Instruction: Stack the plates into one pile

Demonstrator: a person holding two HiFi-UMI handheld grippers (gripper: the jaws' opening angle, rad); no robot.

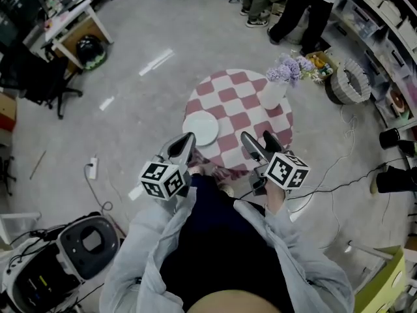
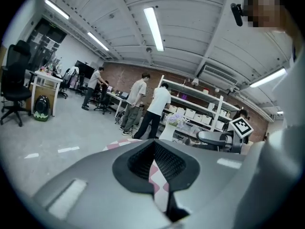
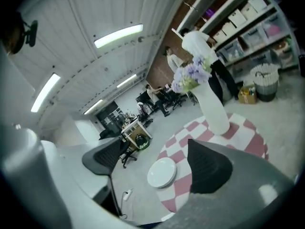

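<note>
A pile of white plates point(image 1: 201, 128) lies at the left edge of a round table under a red-and-white checked cloth point(image 1: 244, 119). In the right gripper view the plates point(image 3: 162, 172) show between the jaws, well ahead. Both grippers hang in the air at the table's near side, above and short of it. My left gripper point(image 1: 184, 146) is shut, its dark pads point(image 2: 167, 162) meeting with nothing between them. My right gripper point(image 1: 260, 143) stands open and empty, its jaws wide apart point(image 3: 155, 146).
A white vase of purple flowers point(image 1: 275, 90) stands at the table's far right. People point(image 1: 306, 8) stand beyond it by shelves. A power strip point(image 1: 92, 168) and cables point(image 1: 339, 184) lie on the floor; a wicker basket point(image 1: 348, 82) sits at the right.
</note>
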